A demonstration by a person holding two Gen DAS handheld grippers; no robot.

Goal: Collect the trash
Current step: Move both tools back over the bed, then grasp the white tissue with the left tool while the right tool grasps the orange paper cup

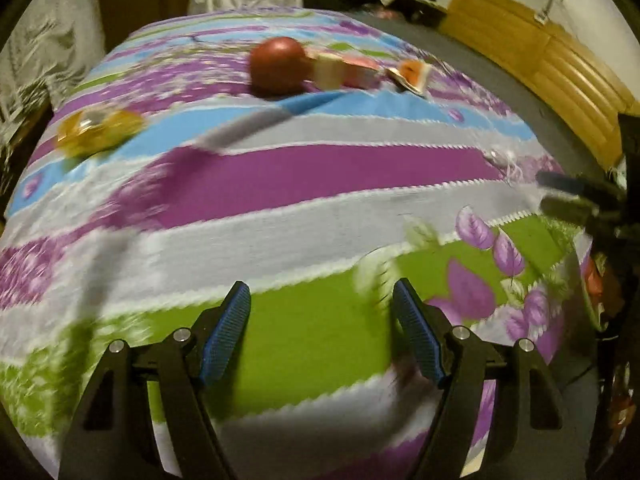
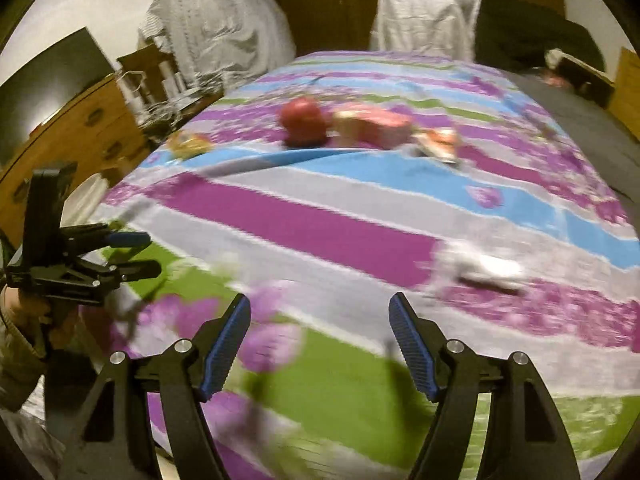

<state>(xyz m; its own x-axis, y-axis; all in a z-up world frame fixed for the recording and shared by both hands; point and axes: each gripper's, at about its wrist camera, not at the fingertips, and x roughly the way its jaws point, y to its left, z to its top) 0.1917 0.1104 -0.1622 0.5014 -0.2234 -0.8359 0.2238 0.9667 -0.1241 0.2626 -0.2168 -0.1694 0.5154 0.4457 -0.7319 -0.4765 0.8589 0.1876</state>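
Several bits of litter lie on a bed with a striped purple, blue, grey and green sheet [image 1: 320, 168]. At the far end sit a red round thing [image 1: 276, 66], a pink and cream box [image 1: 346, 70] and an orange and white wrapper [image 1: 412, 74]. A yellow plastic wrapper [image 1: 98, 130] lies far left, and a clear crinkled wrapper [image 1: 500, 158] lies to the right. My left gripper [image 1: 320, 286] hangs open and empty over the green stripe. My right gripper [image 2: 319, 298] is also open and empty, with a whitish wrapper [image 2: 484, 268] just ahead to its right. Everything is motion-blurred.
A wooden dresser [image 2: 80, 132] with a dark screen [image 2: 52, 80] on it stands left of the bed. Pale cloth-covered things [image 2: 224, 28] stand behind the bed. A wooden frame [image 1: 540, 52] and a grey blanket [image 1: 472, 76] run along the right side. A hand [image 2: 24, 308] holds the left gripper [image 2: 150, 253].
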